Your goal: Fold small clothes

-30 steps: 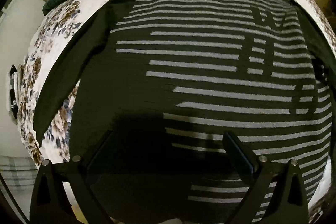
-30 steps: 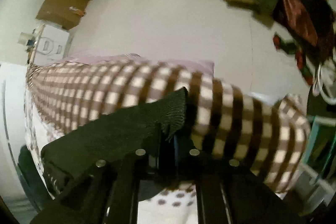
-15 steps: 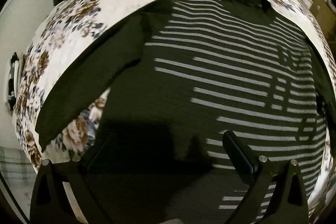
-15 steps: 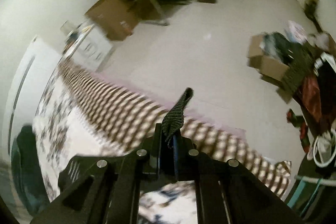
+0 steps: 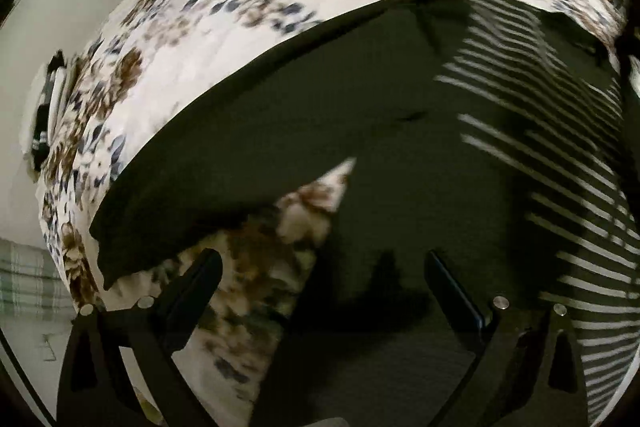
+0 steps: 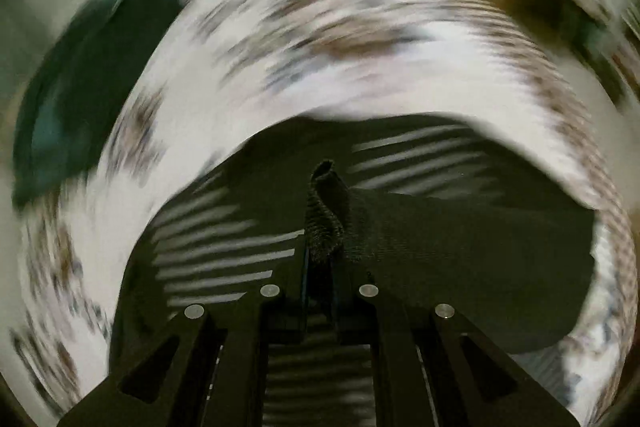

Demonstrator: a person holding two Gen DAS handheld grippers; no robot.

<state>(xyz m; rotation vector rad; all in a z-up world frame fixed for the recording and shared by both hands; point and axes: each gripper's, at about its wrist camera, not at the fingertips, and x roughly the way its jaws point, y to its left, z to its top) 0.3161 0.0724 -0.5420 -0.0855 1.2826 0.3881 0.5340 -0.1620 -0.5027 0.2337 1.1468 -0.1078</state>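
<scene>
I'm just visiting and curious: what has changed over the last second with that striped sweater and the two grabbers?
The right gripper, fingers clamped on the sleeve cuff, swung from facing the room to above the striped sweater, carrying the sleeve over it. The left gripper slid from the chest towards the other sleeve. Unchanged: left fingers open and empty, sweater flat on the floral bedspread.
</scene>
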